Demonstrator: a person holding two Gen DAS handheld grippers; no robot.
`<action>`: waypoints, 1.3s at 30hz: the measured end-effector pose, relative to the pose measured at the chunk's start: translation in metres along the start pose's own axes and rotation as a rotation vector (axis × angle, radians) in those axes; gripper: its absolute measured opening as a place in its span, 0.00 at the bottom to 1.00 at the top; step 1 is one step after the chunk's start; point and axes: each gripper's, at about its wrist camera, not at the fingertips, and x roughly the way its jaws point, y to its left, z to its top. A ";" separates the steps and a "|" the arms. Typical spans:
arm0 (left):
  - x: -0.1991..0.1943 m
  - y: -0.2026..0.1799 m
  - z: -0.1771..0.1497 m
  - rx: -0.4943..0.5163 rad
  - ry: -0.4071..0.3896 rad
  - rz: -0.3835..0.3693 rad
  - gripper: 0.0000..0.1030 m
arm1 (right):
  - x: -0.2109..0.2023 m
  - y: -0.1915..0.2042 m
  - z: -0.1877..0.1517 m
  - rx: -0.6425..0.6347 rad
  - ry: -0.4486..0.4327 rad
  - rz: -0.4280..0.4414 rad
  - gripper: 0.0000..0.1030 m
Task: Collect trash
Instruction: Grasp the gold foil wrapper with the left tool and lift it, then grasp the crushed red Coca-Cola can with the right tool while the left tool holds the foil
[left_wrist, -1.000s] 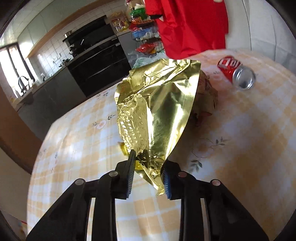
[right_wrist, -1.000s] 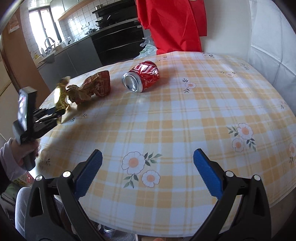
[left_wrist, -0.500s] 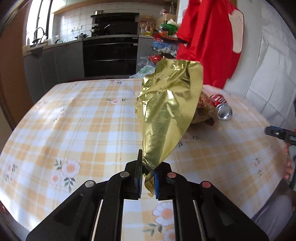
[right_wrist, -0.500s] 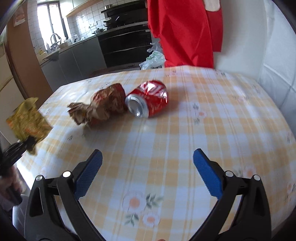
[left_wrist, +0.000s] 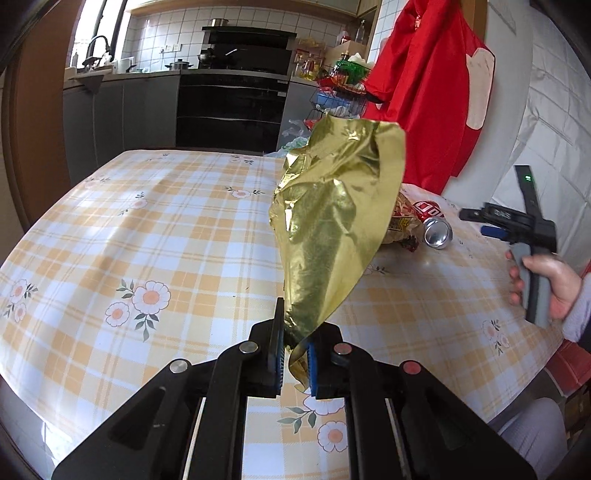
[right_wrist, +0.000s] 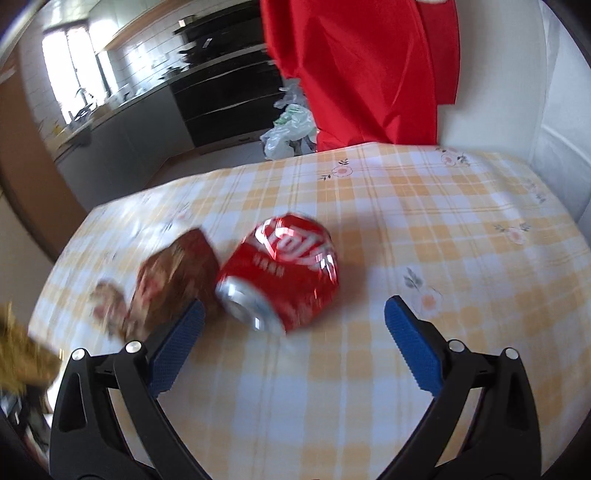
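Note:
My left gripper (left_wrist: 294, 357) is shut on a crumpled gold foil wrapper (left_wrist: 332, 229) and holds it up above the checked tablecloth (left_wrist: 147, 229). A dented red soda can (right_wrist: 284, 275) lies on its side on the table, with a crumpled brown snack wrapper (right_wrist: 173, 280) touching its left side. My right gripper (right_wrist: 291, 332) is open wide just in front of the can. The can (left_wrist: 434, 225) and the right gripper (left_wrist: 495, 225) also show at the right of the left wrist view. The foil (right_wrist: 22, 354) shows blurred at the left edge of the right wrist view.
A red cloth (right_wrist: 362, 70) hangs beyond the table's far edge. A plastic bag (right_wrist: 291, 125) lies on the floor by the dark oven (left_wrist: 232, 110). A white wall (right_wrist: 517, 92) borders the table's right side.
My left gripper has lifted the foil off the table and pulled back. My right gripper has moved forward, close to the can.

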 end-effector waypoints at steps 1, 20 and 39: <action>0.000 0.001 -0.001 -0.007 0.000 0.000 0.10 | 0.012 0.002 0.008 0.013 0.005 -0.007 0.93; -0.002 0.007 -0.006 -0.043 -0.003 -0.015 0.10 | 0.068 0.005 0.006 0.121 0.170 0.104 0.49; -0.048 -0.011 -0.025 -0.053 -0.006 -0.051 0.10 | -0.063 0.028 -0.052 0.082 0.053 0.275 0.04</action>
